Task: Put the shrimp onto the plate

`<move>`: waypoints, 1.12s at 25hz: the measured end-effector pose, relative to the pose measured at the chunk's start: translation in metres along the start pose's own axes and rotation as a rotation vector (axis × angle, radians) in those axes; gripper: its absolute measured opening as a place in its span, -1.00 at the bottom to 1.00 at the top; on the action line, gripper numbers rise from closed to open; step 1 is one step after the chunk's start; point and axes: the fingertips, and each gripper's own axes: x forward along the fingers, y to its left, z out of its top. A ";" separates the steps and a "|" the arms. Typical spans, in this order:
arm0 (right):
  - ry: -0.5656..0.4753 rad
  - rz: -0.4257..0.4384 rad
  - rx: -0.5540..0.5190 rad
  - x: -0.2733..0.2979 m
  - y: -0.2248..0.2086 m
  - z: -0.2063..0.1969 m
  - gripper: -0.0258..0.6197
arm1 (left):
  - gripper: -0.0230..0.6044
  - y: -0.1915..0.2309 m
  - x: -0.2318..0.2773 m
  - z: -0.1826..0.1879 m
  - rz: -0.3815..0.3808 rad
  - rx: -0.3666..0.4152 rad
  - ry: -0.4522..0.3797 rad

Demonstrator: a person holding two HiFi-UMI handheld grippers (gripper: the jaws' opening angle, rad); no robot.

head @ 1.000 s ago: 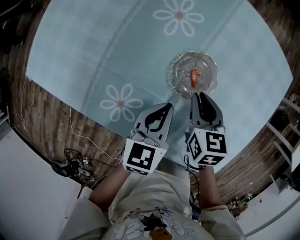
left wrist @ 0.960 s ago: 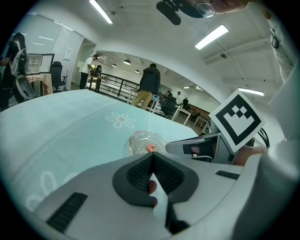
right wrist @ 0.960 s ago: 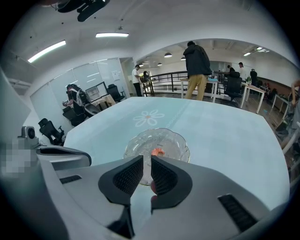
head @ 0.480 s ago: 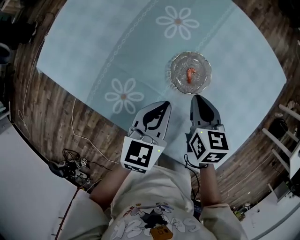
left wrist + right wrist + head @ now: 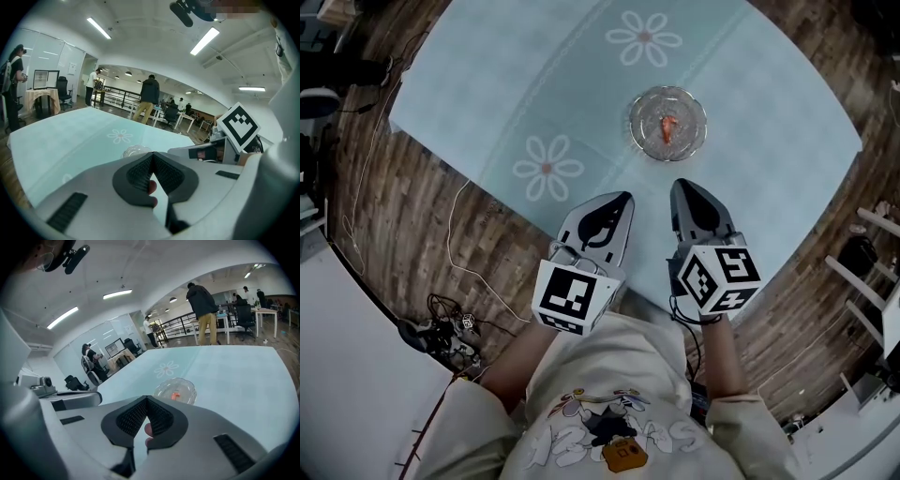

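Right now my left gripper (image 5: 617, 199) and right gripper (image 5: 682, 186) both have their jaws pressed together on nothing. Just beyond them, the shrimp (image 5: 667, 127) lies on the glass plate (image 5: 636, 122).

Orange shrimp (image 5: 667, 127); pale-blue flowered tablecloth (image 5: 759, 89)

1. I'm looking down at a pale blue table (image 5: 534, 75) carrying white flower prints (image 5: 547, 169).
2. Cables (image 5: 441, 328) are lying tangled on the wooden floor (image 5: 384, 216).
3. A person in a dark jacket (image 5: 202, 301) is standing beyond the table.
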 end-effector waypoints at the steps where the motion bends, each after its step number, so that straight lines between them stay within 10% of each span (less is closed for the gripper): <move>1: -0.002 0.019 0.018 -0.005 0.003 -0.002 -0.85 | -0.90 -0.003 -0.003 0.001 0.004 -0.002 -0.003; 28: -0.123 0.170 -0.098 -0.145 0.061 0.005 -0.85 | -0.90 -0.092 -0.096 0.044 -0.013 0.064 -0.111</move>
